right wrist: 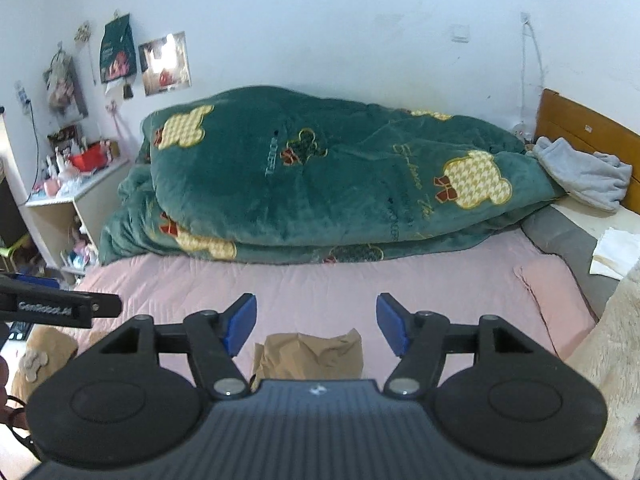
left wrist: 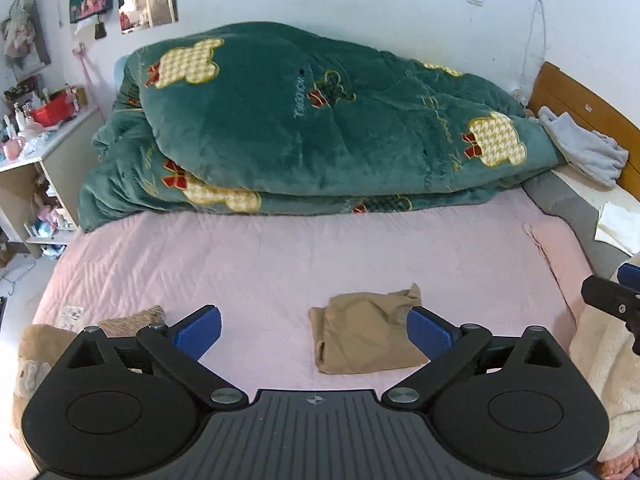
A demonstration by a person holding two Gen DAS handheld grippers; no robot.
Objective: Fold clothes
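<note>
Tan garment (left wrist: 366, 334) sits already bundled lower centre: light, limp, best pinched at an edge; left tongs (left wrist: 314, 330) and right tongs (right wrist: 316, 324) both spread, empty.

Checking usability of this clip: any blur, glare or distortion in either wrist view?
Left wrist view: sharp, strong fisheye bending, dark corners, tan garment clear. Right wrist view: softer; wall photo glares, garment half hidden behind the right gripper.
</note>
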